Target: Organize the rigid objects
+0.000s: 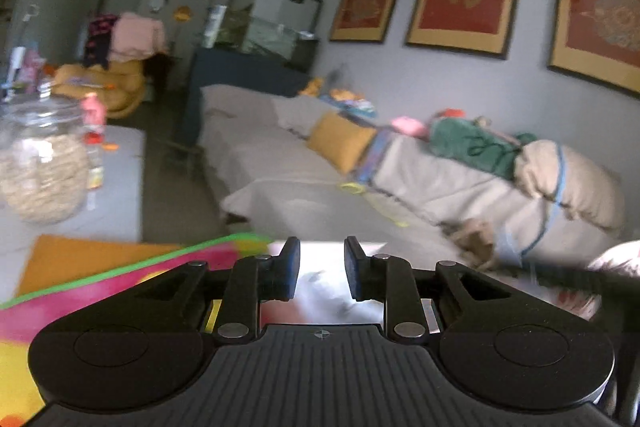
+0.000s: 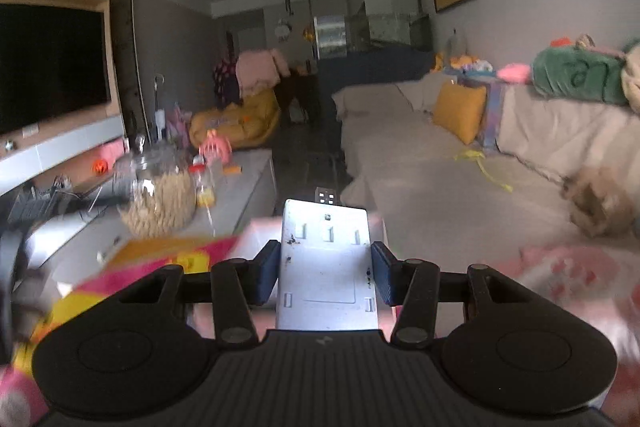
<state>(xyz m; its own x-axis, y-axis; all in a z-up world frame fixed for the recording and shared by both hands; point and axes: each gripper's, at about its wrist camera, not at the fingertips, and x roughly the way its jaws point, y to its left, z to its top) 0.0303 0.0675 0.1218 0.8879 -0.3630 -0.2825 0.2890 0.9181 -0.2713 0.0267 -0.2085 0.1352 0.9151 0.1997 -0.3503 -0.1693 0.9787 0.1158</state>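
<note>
Above sofa (image 2: pixel 420 187), lengthwise white box (image 2: pixel 326 267).

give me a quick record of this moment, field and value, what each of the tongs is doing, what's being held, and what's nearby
left tongs: open, nothing between the pads
right tongs: shut on the white flat device
held object: white rectangular plate, slots and a few dark marks on its face
below the tongs: pink and yellow picture book
low table: holds a glass jar of pale filling
right side: covered sofa with a yellow cushion
</note>
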